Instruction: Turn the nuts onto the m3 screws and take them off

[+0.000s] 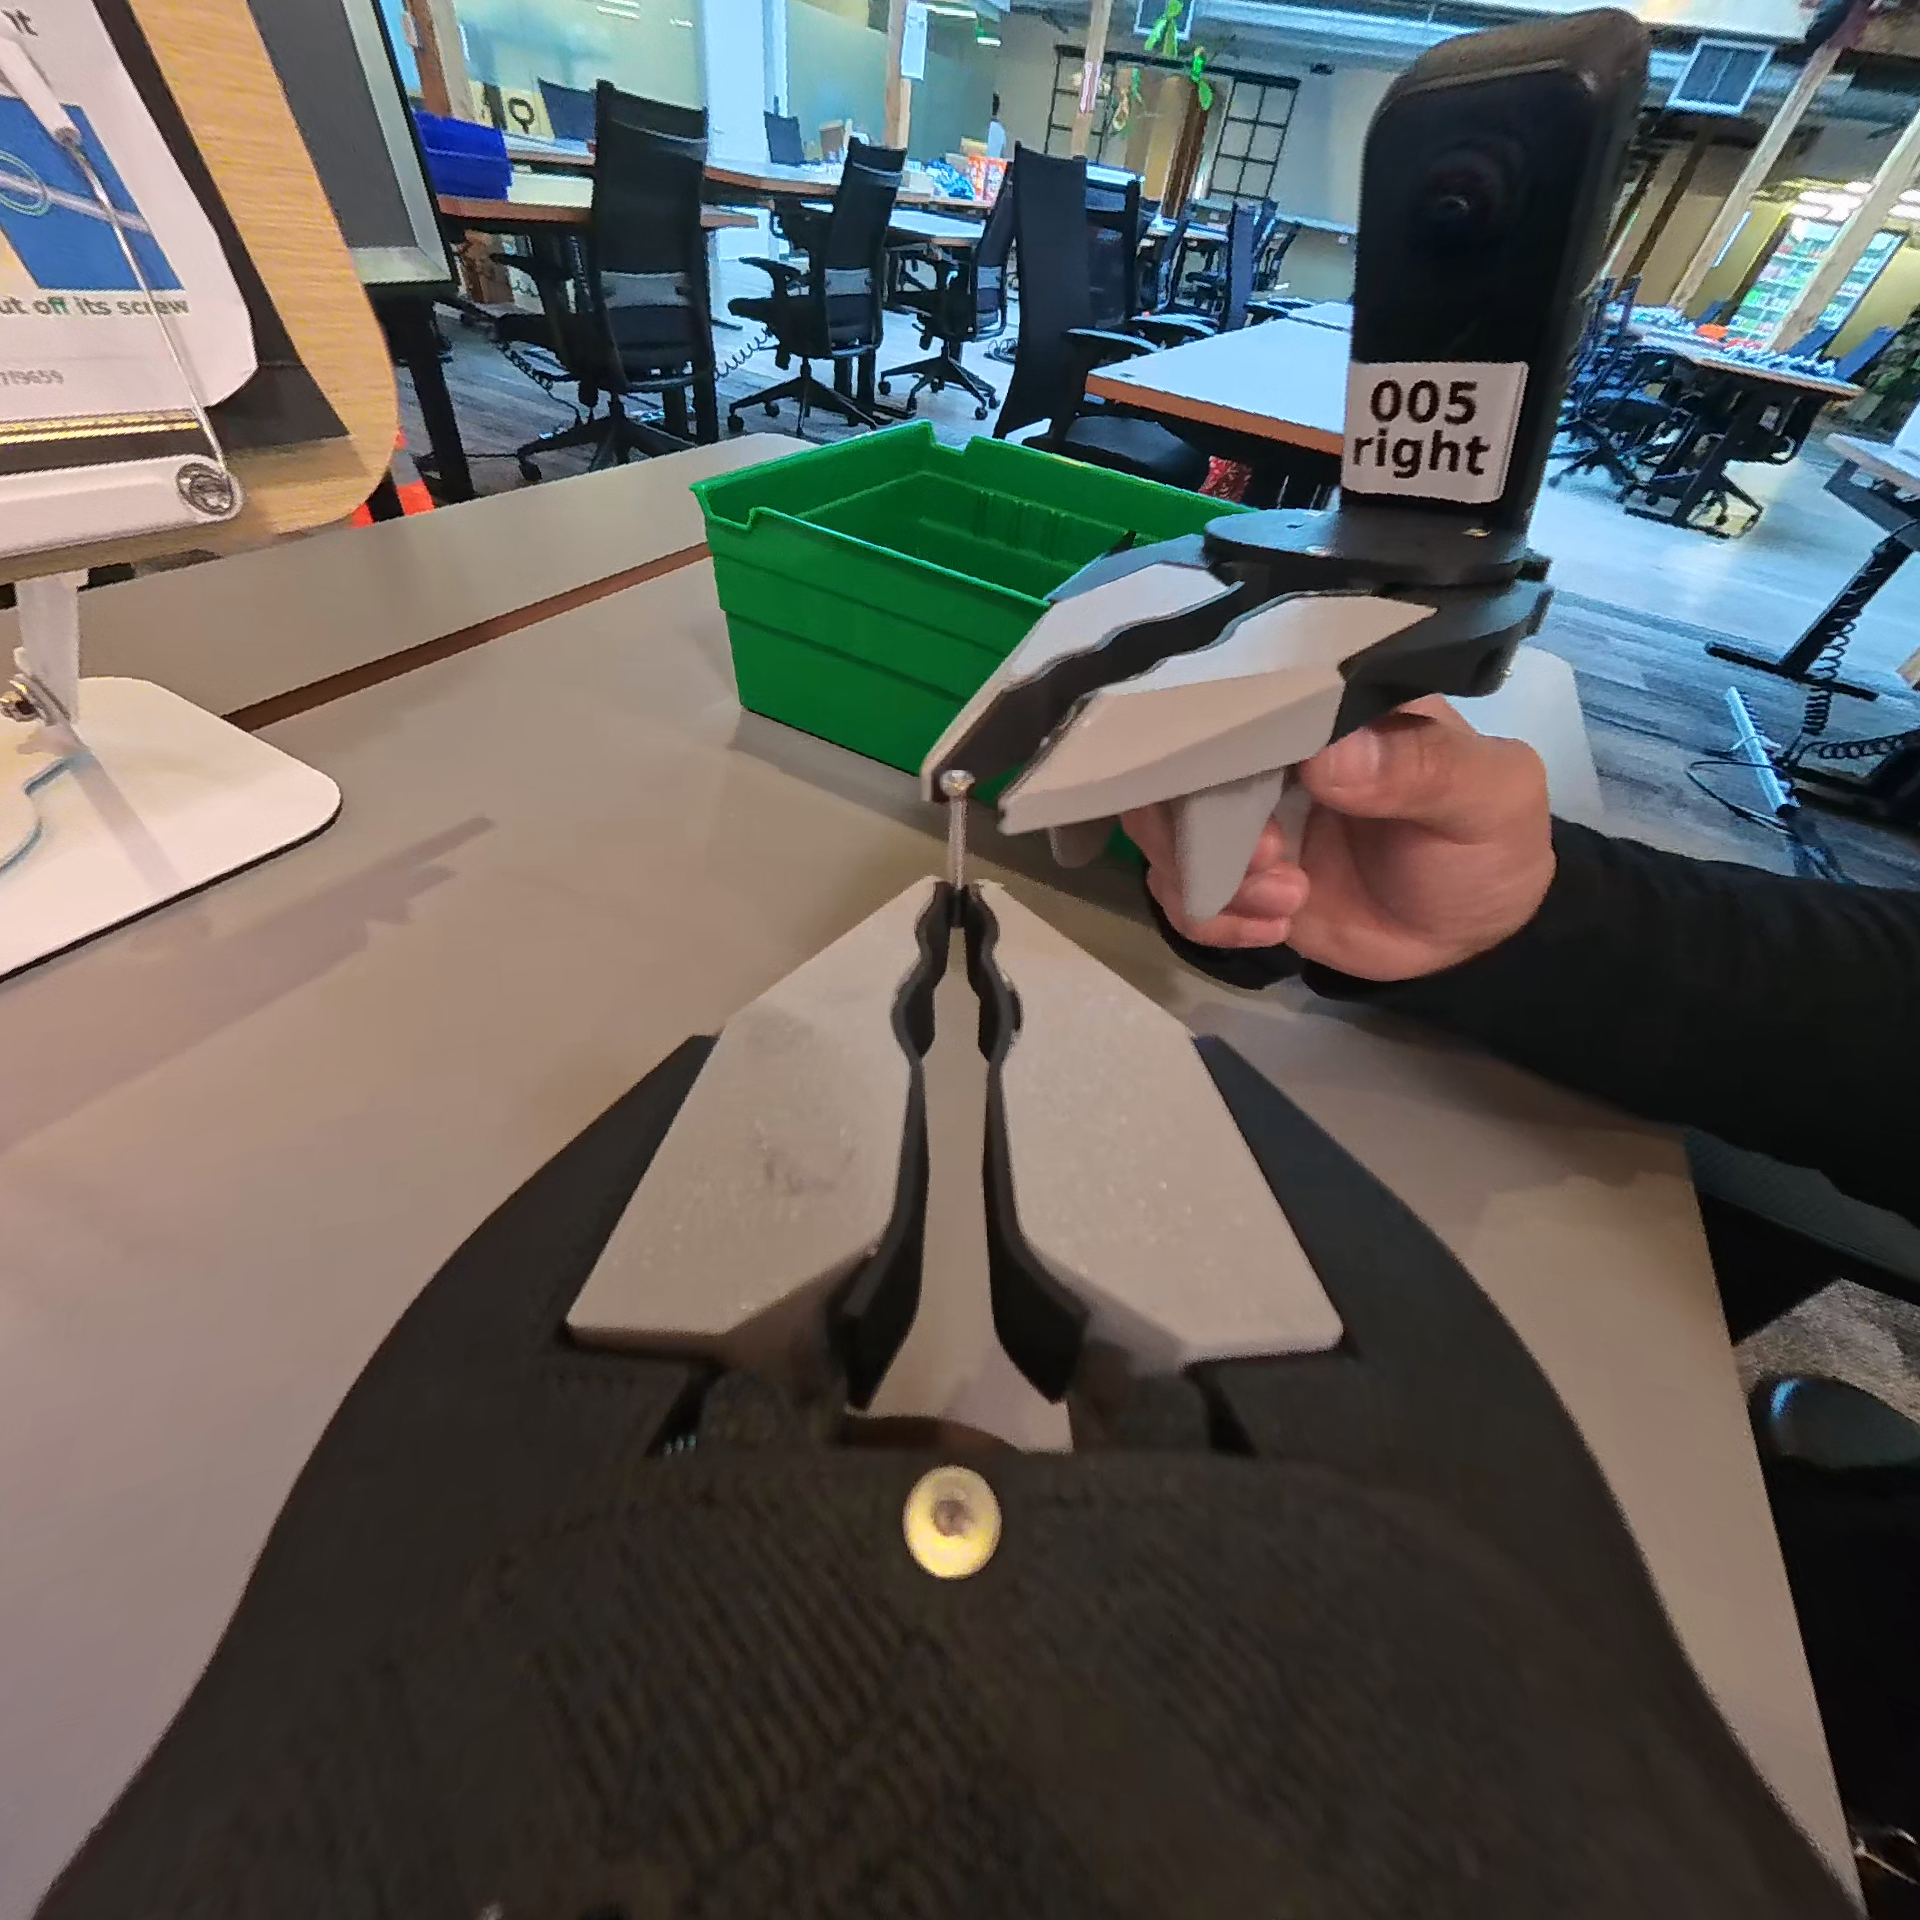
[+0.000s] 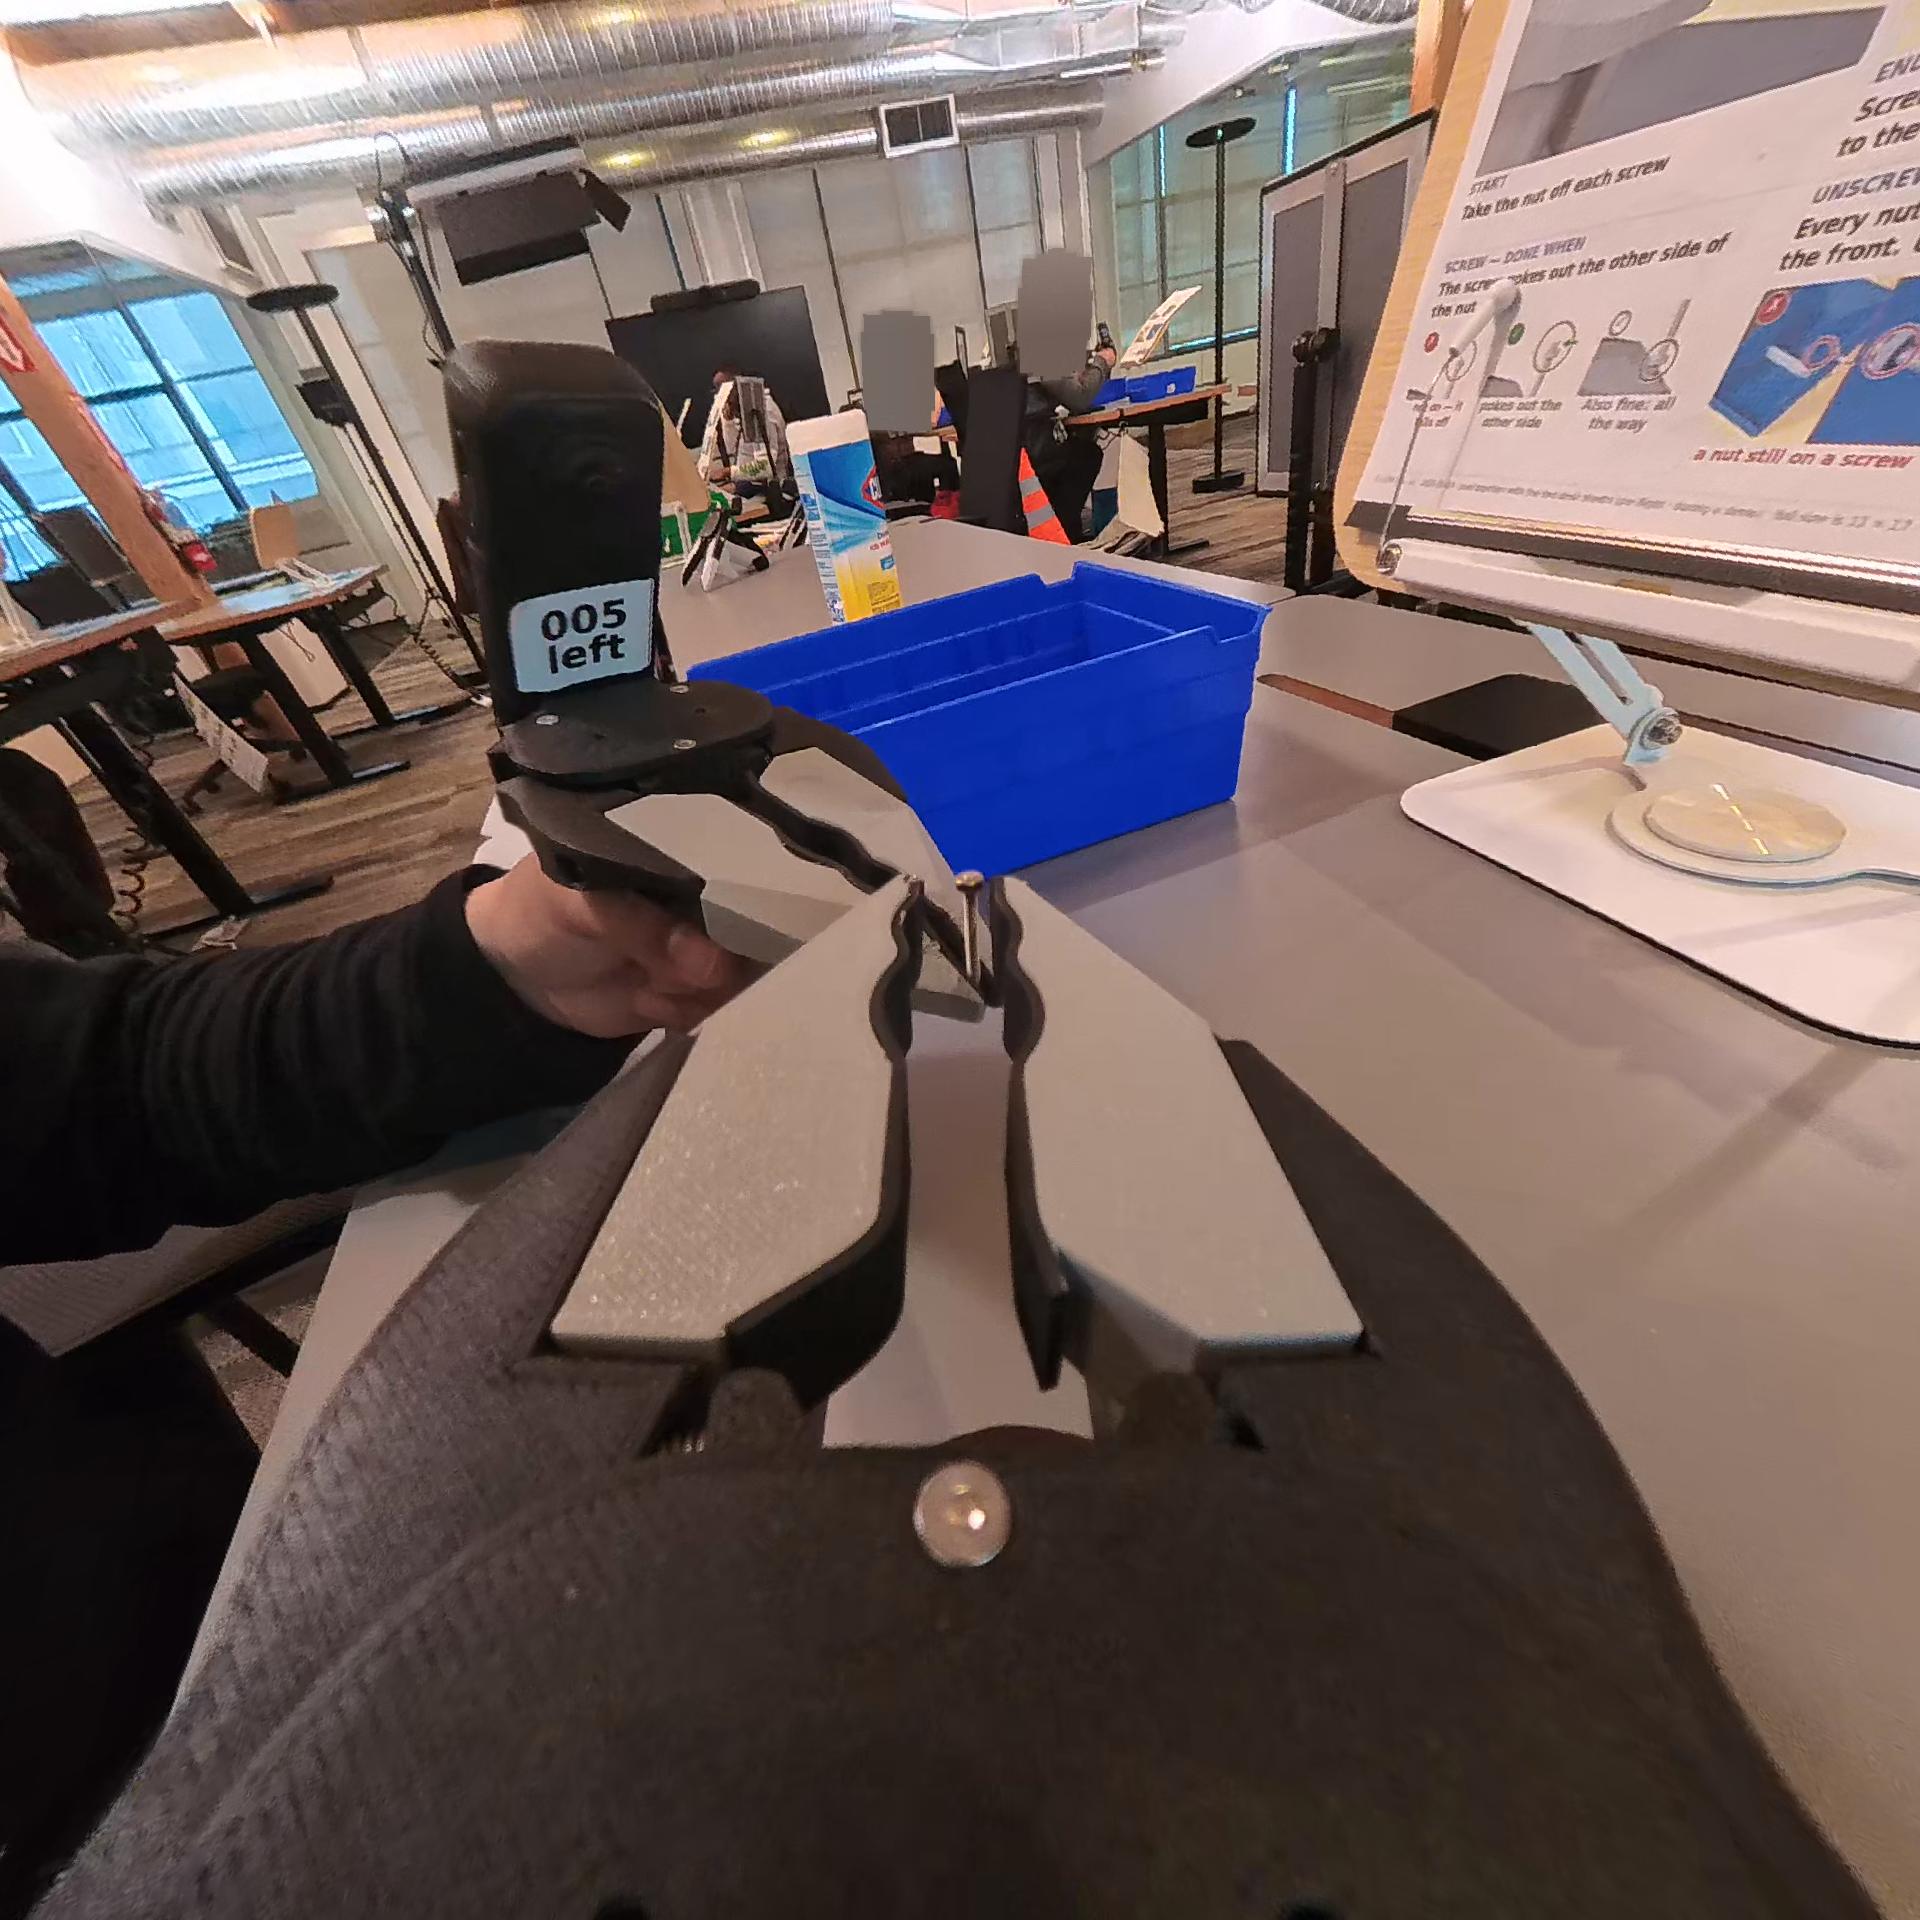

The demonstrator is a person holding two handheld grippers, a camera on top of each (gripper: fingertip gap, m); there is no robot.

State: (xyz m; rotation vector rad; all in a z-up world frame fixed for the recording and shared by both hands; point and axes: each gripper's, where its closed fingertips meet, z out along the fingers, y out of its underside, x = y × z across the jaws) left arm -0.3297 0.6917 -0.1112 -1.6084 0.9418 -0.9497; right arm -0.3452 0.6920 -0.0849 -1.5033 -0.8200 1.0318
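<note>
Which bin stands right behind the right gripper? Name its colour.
The green bin, behind the right gripper; the blue bin stands by the left gripper instead.

open-plan office: rows of desks [image 1: 1226, 390], swivel chairs [image 1: 649, 281], exposed ceiling ducts [image 2: 623, 73], big windows [image 2: 156, 384].

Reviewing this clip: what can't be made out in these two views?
- Nut: unseen; the left gripper tips cover the screw bottom in the left wrist view.
- Right gripper grasp: right wrist view shows the screw between its jaws; contact unclear.
- Green bin, blue bin: walls hide the floors.
</note>
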